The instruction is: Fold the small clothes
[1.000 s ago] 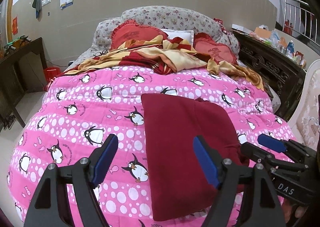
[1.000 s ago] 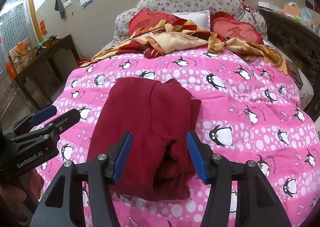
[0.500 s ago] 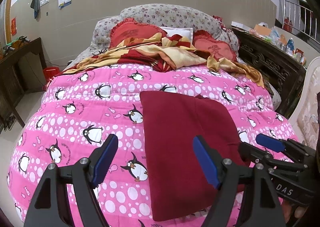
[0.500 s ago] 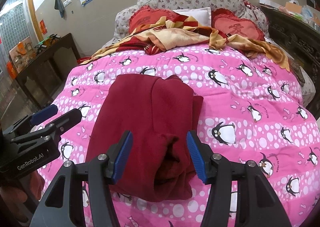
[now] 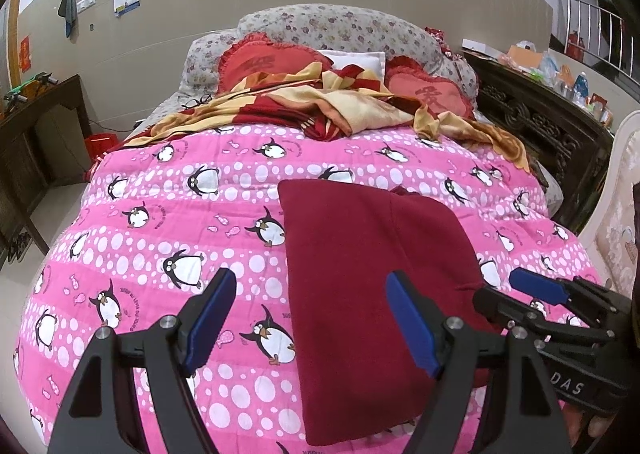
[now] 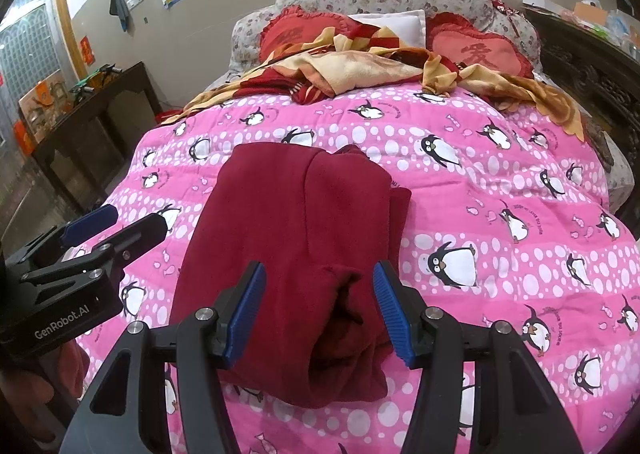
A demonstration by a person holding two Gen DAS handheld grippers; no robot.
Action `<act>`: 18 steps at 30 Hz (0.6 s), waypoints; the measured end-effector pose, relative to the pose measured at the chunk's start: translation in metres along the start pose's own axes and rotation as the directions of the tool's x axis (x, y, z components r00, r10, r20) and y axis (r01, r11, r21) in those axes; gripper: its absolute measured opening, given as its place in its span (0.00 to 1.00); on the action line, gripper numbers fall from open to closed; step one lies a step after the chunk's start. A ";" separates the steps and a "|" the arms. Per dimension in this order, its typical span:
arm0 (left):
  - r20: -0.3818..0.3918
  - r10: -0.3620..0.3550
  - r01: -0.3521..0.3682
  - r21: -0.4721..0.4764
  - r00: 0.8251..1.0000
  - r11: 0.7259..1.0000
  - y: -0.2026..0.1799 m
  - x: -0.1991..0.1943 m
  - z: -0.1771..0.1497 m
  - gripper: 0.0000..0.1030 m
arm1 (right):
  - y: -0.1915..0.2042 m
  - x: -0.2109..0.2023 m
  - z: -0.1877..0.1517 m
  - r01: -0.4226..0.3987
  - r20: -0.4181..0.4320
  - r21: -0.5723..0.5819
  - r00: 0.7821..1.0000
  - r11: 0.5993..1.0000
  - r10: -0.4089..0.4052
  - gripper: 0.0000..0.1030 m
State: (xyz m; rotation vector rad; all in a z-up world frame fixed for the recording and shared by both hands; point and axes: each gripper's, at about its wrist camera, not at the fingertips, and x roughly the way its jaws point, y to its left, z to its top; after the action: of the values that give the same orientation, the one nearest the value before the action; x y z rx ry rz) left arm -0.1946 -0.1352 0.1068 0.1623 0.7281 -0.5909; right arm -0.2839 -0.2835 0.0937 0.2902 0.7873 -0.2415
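One garment [image 5: 368, 294], dark red, lies folded on my pink penguin quilt [image 5: 168, 222], near the foot of the bed and a little toward my right side. Its left edge runs straight and clean; on the right side a second layer overlaps, and at the near end a bunched, rolled bit of cloth sits between the blue pads of my right gripper [image 6: 320, 310]. That gripper is spread wide, nothing pinched, hovering just over the near hem. From the right wrist view the same garment [image 6: 292, 254] shows a long fold line running up its middle.

My left gripper [image 5: 310, 326] is spread wide too, holding nothing. Its left pad hangs over bare quilt, its right pad over the garment's near half. Both tools sit side by side, each visible in the other's camera: the right one [image 5: 532, 302] at the edge of the left view, the left one [image 6: 116, 226] at the edge of the right view.

Further up, a red-and-yellow blanket [image 5: 340, 106] lies crumpled across the head of the bed, with two red heart cushions [image 5: 260, 62] behind it and a dark carved cabinet [image 5: 552, 122] along the right.
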 end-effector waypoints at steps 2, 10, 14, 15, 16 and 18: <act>-0.001 0.001 -0.001 0.002 1.000 1.000 -0.001 0.000 0.000 0.79 | 0.000 0.001 0.000 0.000 -0.001 0.000 1.000 1.000 0.000 0.69; -0.001 0.001 -0.001 0.001 1.000 1.000 -0.003 0.001 0.000 0.79 | 0.000 0.004 0.000 -0.004 -0.006 0.002 1.000 1.000 0.004 0.69; -0.010 -0.001 0.001 0.005 1.000 1.000 -0.001 0.006 -0.003 0.79 | -0.001 0.009 0.000 -0.006 -0.014 0.002 1.000 1.000 0.006 0.69; -0.011 0.000 0.001 0.007 1.000 1.000 -0.003 0.008 -0.003 0.79 | -0.001 0.010 -0.001 -0.008 -0.018 0.003 1.000 1.000 0.008 0.69; -0.011 0.000 0.000 0.009 1.000 1.000 -0.003 0.009 -0.003 0.79 | -0.001 0.011 -0.001 -0.008 -0.020 0.005 1.000 1.000 0.008 0.69; -0.006 -0.001 0.001 0.015 1.000 1.000 -0.003 0.010 -0.004 0.79 | -0.002 0.014 -0.001 -0.010 -0.026 0.006 1.000 1.000 0.011 0.69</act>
State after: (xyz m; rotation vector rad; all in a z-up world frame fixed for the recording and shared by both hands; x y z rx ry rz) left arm -0.1927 -0.1410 0.0978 0.1778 0.7301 -0.5969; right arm -0.2759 -0.2862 0.0826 0.3037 0.8106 -0.2307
